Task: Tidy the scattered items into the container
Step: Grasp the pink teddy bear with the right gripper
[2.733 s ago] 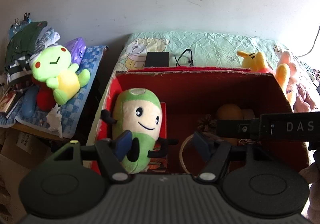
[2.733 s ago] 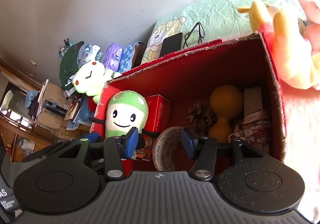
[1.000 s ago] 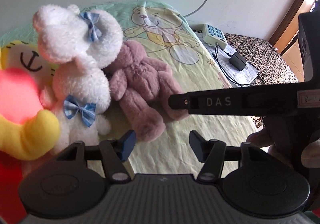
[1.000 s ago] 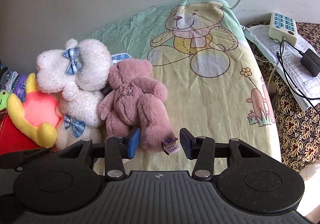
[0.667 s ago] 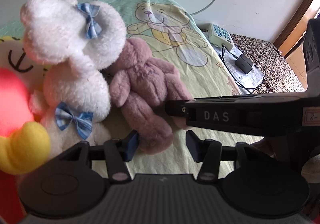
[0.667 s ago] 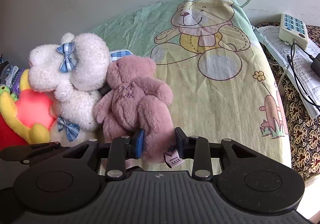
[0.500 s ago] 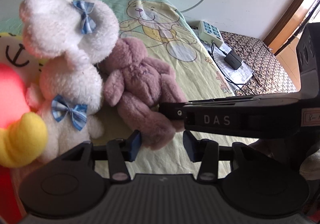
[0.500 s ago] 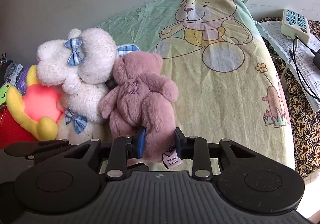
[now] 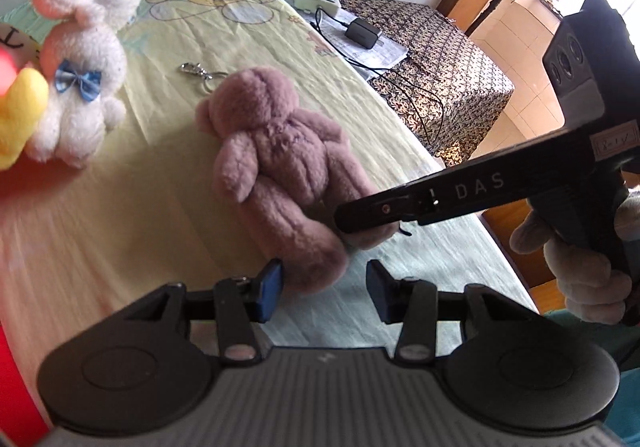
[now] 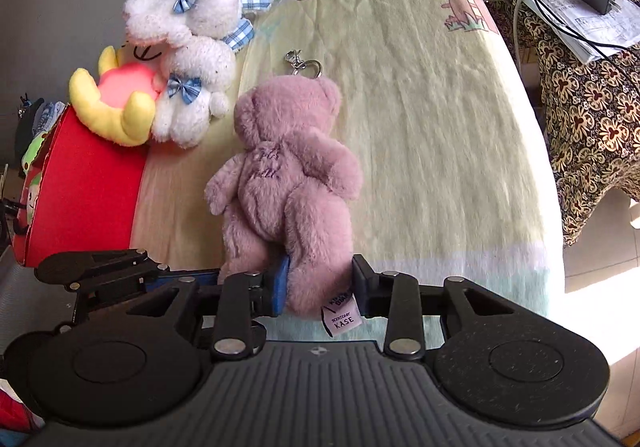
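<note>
- Pink teddy bear: lies on the bed, centre of the right wrist frame; long axis runs up the frame, head far, legs near.
- Right tool: closed on the bear's right-hand leg, a label hanging below the grip.
- Left tool: open, holding nothing; the bear's other leg sits just ahead of its blue pads.
- Red container: left edge of the right wrist frame; judged the carry goes leftward, right hand nearer.

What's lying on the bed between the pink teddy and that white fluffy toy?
Mostly bare sheet. A small metal clip lies just past the pink teddy's head, right of the white fluffy toy; both wrist views show it.
</note>
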`<state>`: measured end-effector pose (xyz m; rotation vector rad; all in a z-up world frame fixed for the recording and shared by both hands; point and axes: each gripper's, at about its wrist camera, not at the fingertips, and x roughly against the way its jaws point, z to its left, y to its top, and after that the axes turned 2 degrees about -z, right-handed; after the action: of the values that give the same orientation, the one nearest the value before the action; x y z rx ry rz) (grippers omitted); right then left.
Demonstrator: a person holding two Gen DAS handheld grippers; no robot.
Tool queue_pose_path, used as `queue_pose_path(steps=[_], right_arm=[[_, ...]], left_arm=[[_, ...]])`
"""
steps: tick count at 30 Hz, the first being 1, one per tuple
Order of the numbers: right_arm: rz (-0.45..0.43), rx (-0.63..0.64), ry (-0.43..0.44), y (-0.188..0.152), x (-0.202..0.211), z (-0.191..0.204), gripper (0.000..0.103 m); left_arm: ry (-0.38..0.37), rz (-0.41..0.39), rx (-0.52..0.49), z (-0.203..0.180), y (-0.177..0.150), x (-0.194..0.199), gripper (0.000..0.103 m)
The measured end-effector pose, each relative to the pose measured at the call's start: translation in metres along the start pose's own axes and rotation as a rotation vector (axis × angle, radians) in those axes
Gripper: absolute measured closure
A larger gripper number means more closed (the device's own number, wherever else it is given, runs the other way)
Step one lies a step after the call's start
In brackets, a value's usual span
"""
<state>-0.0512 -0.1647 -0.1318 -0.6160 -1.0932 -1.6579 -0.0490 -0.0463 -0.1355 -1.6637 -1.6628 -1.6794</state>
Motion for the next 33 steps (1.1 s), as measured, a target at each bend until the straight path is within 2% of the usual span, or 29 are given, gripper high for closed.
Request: queue_pose_path(steps=[3,5,6,8,12,14,18,20,23,30,33], right_arm=[[-0.070,-0.018,-0.029,0.004,0.013,-0.003,0.056],[-0.137,-0.056,-0.023,0.015,0.018,-0.009,0.041],[-0.159,-0.069,-0.012,0.023,0.018,-0.011,0.039],[-0.176,-0.065,-0.019,0.036,0.008,-0.011,0.039],[-0.156,-0.073,0.005,0.049,-0.011,-0.015,0.039],[-0.129,-0.082,0.032,0.051,-0.020,-0.016,0.038],[-0.104,-0.093,0.082,0.049,-0.026,-0.017,0.038],[-0.087,-0.077,0.099,0.047,-0.026,-0.015,0.038],[-0.074,-0.030,0.076,0.041,-0.023,-0.008,0.041],[-0.028,-0.111,0.102,0.022,-0.009,-0.015,0.043],[-0.028,-0.146,0.128,0.012,0.002,-0.013,0.044]], left_arm=[[0.043,-0.031,0.013,0.008,0.004,0.004,0.047],[0.061,-0.055,0.042,0.016,0.011,0.004,0.037],[0.068,-0.072,0.063,0.022,0.016,0.001,0.035],[0.077,-0.075,0.099,0.032,0.025,-0.005,0.033],[0.030,-0.060,0.152,0.038,0.037,-0.023,0.033],[0.032,-0.051,0.138,0.034,0.039,-0.029,0.037],[0.031,-0.062,0.139,0.030,0.042,-0.034,0.038],[0.018,-0.055,0.142,0.028,0.043,-0.035,0.043],[0.018,-0.047,0.131,0.022,0.041,-0.035,0.044],[-0.002,-0.033,0.069,-0.003,0.027,-0.021,0.044],[-0.006,-0.057,0.034,-0.013,0.021,-0.003,0.044]])
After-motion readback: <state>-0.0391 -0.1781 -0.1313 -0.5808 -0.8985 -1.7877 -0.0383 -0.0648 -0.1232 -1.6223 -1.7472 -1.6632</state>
